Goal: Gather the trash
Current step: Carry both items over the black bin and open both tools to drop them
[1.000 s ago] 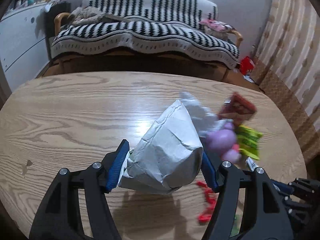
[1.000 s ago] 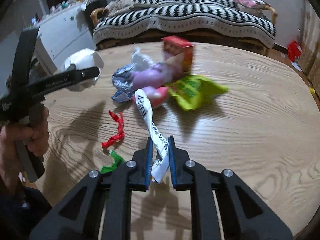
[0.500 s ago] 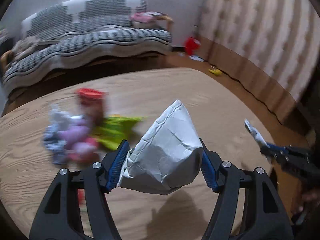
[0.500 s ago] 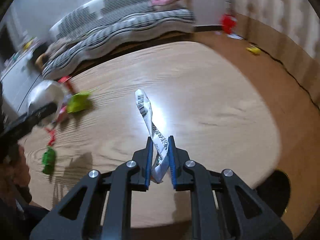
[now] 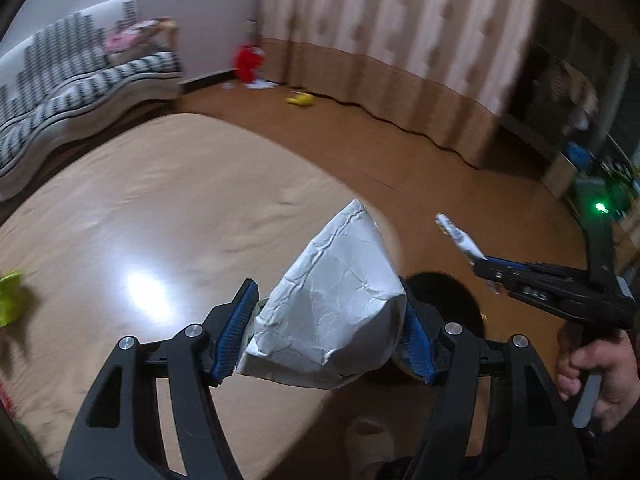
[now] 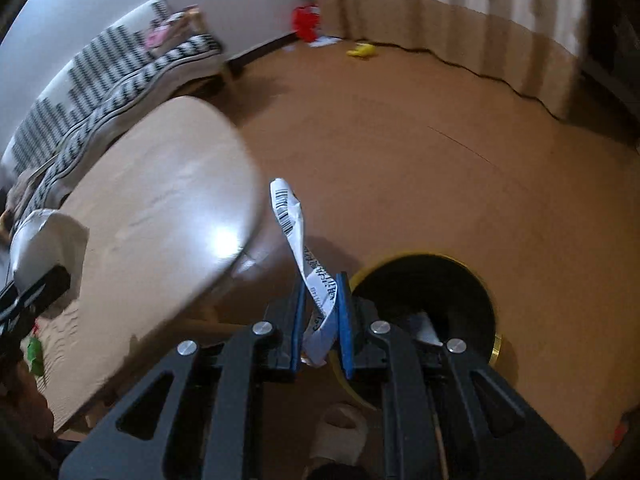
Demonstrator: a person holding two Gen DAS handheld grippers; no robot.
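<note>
Both wrist views look downward over table (image 5: 168,200) edge, sharing the blurred bin (image 6: 432,292).

Both loads now off the table (image 6: 160,200), toward the bin (image 6: 432,292).

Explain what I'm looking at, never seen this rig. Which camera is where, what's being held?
No robot here: a person holds a handheld two-finger gripper in each hand, and each carries a fisheye camera looking forward along its jaws.

The left wrist view shows the left gripper, its blue-padded jaws shut on a crumpled grey paper bag. At the right of that view you see the right hand holding the other tool.

The right wrist view shows the right gripper shut on a white barcode strip. Just past and below it sits a dark round bin with a yellow rim, on the brown floor.

The wooden table is to the left; only a green wrapper shows at its edge. Both views are motion-blurred.
</note>
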